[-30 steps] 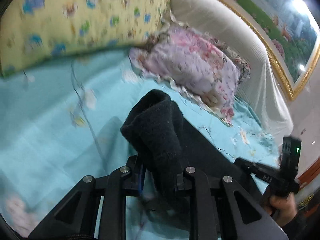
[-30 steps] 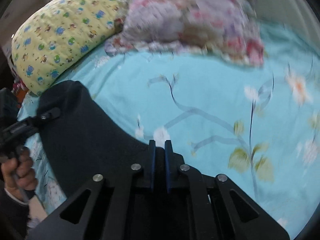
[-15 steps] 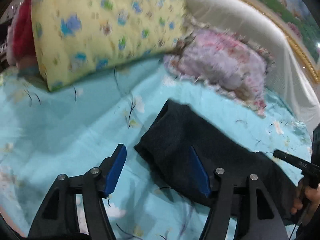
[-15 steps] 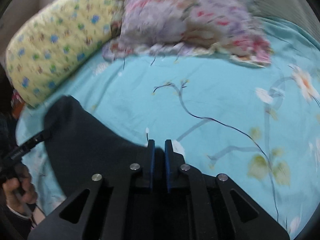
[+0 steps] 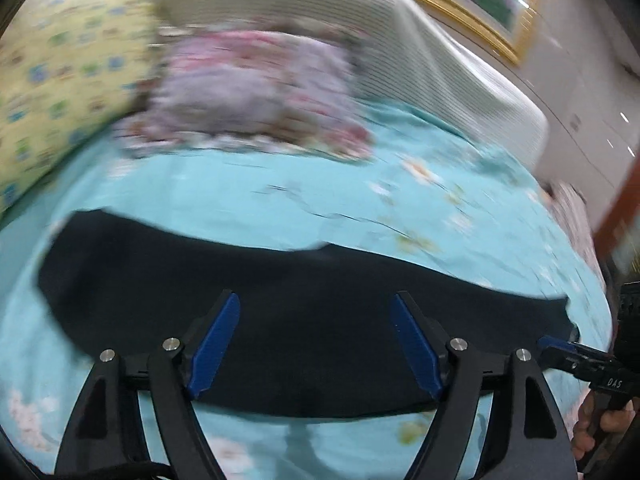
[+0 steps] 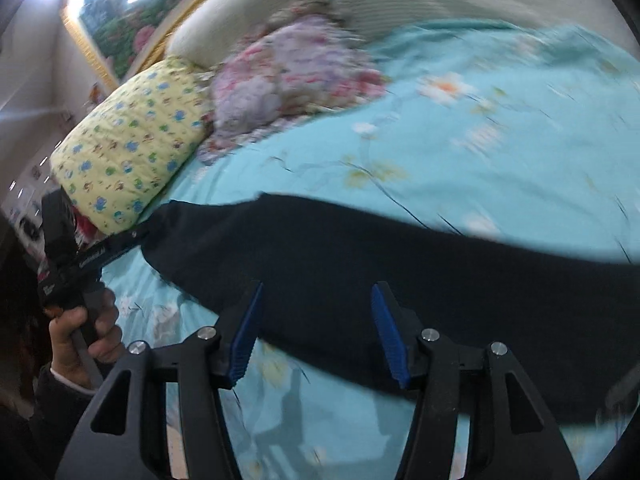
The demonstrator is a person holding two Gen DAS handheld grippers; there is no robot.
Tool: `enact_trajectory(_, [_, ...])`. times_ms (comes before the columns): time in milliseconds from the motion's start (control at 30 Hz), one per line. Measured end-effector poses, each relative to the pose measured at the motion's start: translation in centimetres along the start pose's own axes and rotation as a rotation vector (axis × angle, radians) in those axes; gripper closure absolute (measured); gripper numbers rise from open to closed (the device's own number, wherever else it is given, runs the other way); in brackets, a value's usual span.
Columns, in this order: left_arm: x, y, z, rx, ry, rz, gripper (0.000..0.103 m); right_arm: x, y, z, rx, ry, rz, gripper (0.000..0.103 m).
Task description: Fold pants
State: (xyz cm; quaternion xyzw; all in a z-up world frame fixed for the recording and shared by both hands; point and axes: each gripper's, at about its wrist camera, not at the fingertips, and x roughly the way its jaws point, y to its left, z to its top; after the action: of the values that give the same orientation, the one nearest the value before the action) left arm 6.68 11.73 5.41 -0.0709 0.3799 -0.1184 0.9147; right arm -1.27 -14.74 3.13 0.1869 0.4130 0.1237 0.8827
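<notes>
The dark navy pants (image 5: 280,304) lie flat as a long band across the light blue floral bedsheet (image 5: 328,188); they also show in the right wrist view (image 6: 360,264). My left gripper (image 5: 316,344) is open and empty, its blue pads above the near edge of the pants. My right gripper (image 6: 316,332) is open and empty, above the near edge of the pants. The right gripper's tip shows at the pants' right end in the left wrist view (image 5: 560,350). The left gripper's tip touches the pants' left end in the right wrist view (image 6: 120,246).
A yellow patterned pillow (image 6: 132,148) and a pink-purple floral pillow (image 5: 256,88) lie at the head of the bed. A white padded headboard (image 5: 400,32) stands behind them, with a gold-framed picture (image 6: 132,12) above. Both views are blurred by motion.
Both grippers let go of the pants and opened. The pants dropped from a bunched hold to a flat band on the sheet. Both grippers swung back toward the pants' near edge.
</notes>
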Motion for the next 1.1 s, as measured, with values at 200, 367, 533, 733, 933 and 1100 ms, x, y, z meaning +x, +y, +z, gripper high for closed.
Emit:
enact_trajectory(200, [2.4,-7.1,-0.4,0.159,0.078,-0.094,0.023,-3.9,-4.2,-4.2,0.162,-0.027,-0.085,0.047])
enact_trajectory(367, [4.0,-11.8,-0.4,0.241,0.118,-0.164,0.022,-6.3,-8.1,-6.7,0.344,-0.061,-0.144,0.047])
enact_trajectory(533, [4.8,-14.8,-0.3,0.300,0.136,-0.191,0.021,-8.1,-11.2,-7.6,0.520,-0.154,-0.161,0.047])
enact_trajectory(733, [6.6,-17.8,-0.3,0.377,0.204,-0.236,0.020,-7.7,-13.5,-8.0,0.680,-0.213,-0.111,0.047])
enact_trajectory(933, [8.7,-21.4,-0.2,0.455,0.270,-0.269,0.020,-7.5,-16.0,-8.5,0.833,-0.351,-0.049,0.047])
enact_trajectory(1100, [10.6,-24.2,-0.2,0.496,0.348,-0.331,0.020,-6.9,-16.0,-7.4,0.767,-0.394,-0.058,0.050])
